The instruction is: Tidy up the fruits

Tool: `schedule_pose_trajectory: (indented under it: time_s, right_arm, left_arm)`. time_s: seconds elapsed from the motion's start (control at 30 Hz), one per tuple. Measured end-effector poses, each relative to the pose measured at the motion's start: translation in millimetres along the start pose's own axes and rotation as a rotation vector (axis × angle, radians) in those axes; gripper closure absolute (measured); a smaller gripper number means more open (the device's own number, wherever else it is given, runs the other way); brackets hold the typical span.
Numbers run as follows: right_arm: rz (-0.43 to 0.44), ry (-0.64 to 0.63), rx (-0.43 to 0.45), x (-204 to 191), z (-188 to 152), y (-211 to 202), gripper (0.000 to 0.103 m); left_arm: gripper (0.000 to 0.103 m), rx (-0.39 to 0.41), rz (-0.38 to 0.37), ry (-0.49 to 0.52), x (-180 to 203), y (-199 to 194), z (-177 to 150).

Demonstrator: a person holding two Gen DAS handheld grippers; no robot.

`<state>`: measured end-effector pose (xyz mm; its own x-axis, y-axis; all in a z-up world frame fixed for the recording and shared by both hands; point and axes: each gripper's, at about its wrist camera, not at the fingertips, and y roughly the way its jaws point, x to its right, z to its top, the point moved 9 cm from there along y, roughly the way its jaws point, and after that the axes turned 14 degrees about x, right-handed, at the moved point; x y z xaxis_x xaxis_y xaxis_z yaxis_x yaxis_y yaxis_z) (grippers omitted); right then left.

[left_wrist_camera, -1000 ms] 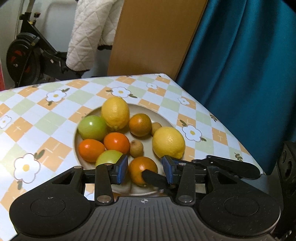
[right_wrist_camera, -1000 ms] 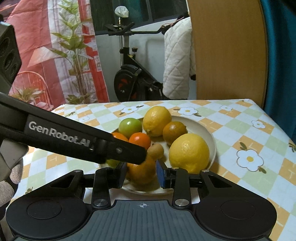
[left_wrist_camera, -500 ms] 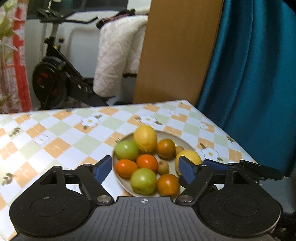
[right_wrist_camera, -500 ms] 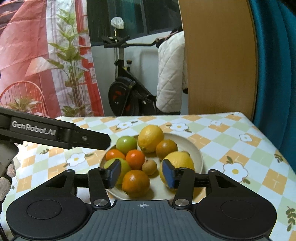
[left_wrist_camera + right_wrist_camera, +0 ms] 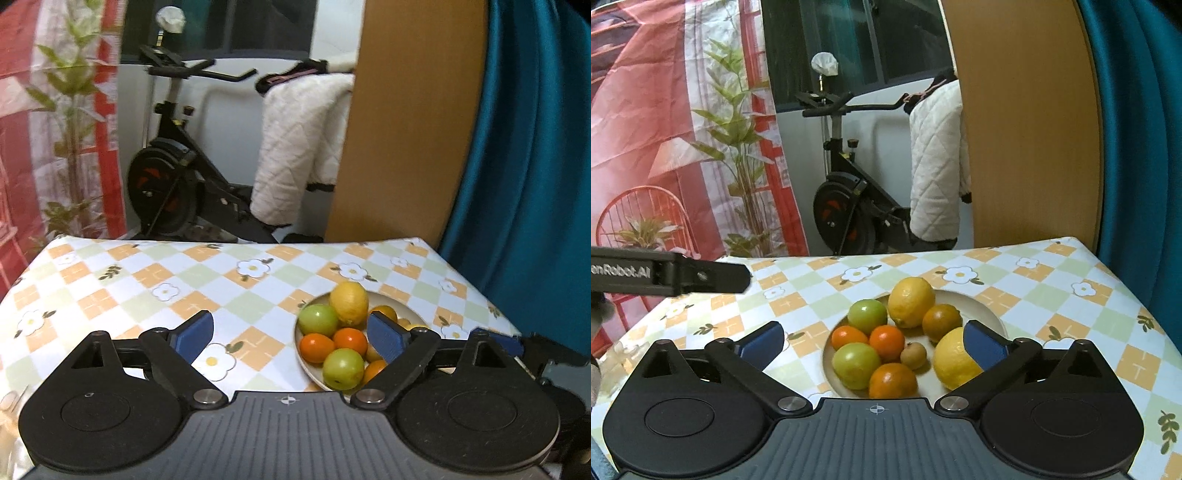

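Jaws of both grippers now wide apart, clear of the plate (image 5: 982, 308) (orange (image 5: 892, 380) released).

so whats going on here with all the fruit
A person holds a gripper in each hand over a flowered table. The fruit, lemons, oranges and green ones, sits piled on one plate. The left gripper and right gripper are both open and hold nothing. Nothing is being lifted right now.
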<state>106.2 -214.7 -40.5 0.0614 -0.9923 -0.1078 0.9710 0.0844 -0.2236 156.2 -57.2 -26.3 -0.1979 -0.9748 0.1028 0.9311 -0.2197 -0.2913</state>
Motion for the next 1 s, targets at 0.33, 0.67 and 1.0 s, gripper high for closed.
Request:
schedule_pose_trajectory:
  time_s: [0.33,0.67,1.0]
  right_arm:
    - [-0.022,-0.023,-0.002,-15.9,8.3,-16.3,0.001]
    - [-0.03,-0.051,-0.056,-32.3,3.6,-23.3,0.001]
    - [-0.04,-0.056,-0.088,-32.8,-1.6,-22.9,0.001]
  left_arm:
    - [0.008,0.049,0.109,0.015,-13.1,-38.8,10.8]
    - [0.007,0.028,0.12,-0.001,-23.0,-54.1,2.7]
    - [0.007,0.008,0.16,0.01,-31.3,-58.1,-1.7]
